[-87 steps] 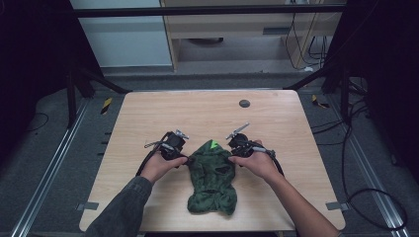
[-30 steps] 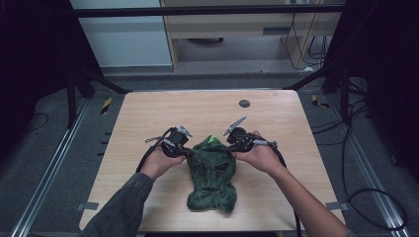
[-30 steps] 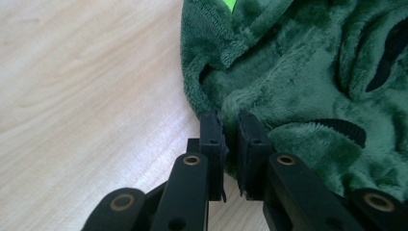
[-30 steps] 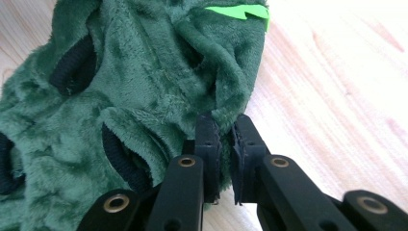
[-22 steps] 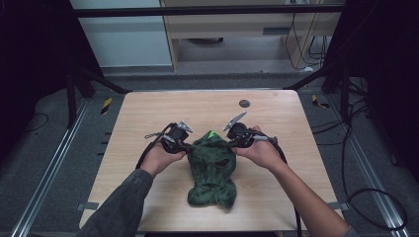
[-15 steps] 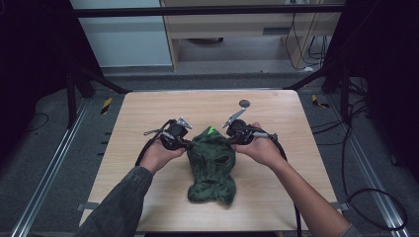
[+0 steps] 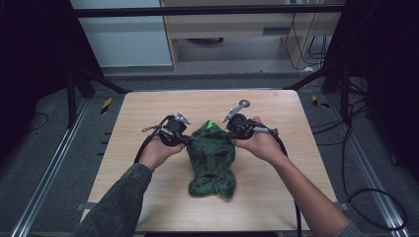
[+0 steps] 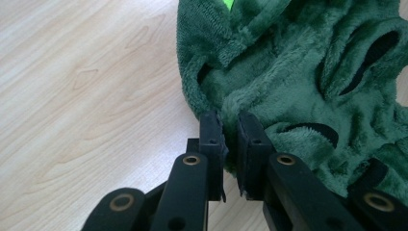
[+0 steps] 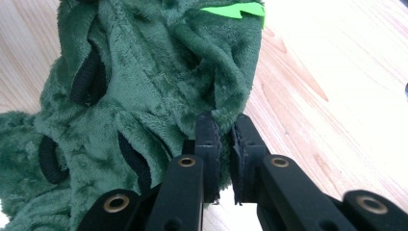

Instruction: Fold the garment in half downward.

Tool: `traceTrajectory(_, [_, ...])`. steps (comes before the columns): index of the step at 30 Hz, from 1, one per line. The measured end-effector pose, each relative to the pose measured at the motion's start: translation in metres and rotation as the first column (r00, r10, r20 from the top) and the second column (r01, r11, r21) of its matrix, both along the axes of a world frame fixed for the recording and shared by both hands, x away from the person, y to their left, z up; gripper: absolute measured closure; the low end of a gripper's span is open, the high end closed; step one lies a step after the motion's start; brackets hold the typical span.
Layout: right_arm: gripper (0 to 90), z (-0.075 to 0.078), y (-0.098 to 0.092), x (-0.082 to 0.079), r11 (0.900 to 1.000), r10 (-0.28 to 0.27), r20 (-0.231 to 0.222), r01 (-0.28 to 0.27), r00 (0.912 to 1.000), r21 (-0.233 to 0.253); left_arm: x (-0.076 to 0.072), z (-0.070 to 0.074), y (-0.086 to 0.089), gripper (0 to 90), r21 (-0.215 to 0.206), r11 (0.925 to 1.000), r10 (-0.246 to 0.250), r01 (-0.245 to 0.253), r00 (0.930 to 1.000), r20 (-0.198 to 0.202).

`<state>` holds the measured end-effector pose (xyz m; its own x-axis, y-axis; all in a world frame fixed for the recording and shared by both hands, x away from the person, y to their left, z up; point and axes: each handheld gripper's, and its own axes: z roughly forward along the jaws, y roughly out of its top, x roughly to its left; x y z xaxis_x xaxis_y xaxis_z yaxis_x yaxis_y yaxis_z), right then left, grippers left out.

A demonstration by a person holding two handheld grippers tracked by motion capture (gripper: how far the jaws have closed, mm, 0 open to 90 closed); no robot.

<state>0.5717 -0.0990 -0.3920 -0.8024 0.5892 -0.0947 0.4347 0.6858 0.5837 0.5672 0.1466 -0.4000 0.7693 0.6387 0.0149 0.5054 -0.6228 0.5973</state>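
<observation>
A light wooden tabletop (image 7: 148,197) with rounded corners carries a small round metal disc (image 7: 243,103) near its far edge. Grey floor (image 7: 39,148) surrounds it. Metal rails (image 7: 47,173) run along both sides, and a yellow-and-black marker (image 7: 106,105) lies beyond the far left corner, another (image 7: 318,101) beyond the far right. Black cables (image 7: 368,197) loop on the floor at right, and a pale cabinet (image 7: 123,34) stands behind.
</observation>
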Motion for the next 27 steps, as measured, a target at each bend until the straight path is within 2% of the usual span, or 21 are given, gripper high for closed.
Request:
traceTrajectory(8, [83.1, 0.002, -0.001, 0.002, 1.0, -0.005, 0.009, 0.005, 0.9999, 0.002, 0.002, 0.003, 0.0, 82.5, -0.006, 1.0, 0.006, -0.006, 1.0, 0.007])
traceTrajectory(13, [83.2, 0.006, 0.0, 0.003, 1.0, -0.011, 0.033, 0.011, 0.9994, 0.008, 0.004, 0.007, 0.001, 82.3, -0.011, 0.9997, 0.02, -0.02, 0.9994, 0.028])
traceTrajectory(18, [83.2, 0.006, 0.0, 0.003, 1.0, -0.005, 0.042, 0.005, 0.9991, 0.0, 0.005, 0.008, 0.001, 82.3, -0.014, 0.9996, 0.025, -0.025, 0.9993, 0.029])
traceTrajectory(27, [83.2, 0.012, -0.002, 0.006, 1.0, -0.017, 0.07, 0.017, 0.9974, 0.004, 0.01, 0.018, -0.004, 82.1, -0.011, 0.9994, 0.034, -0.034, 0.9978, 0.056])
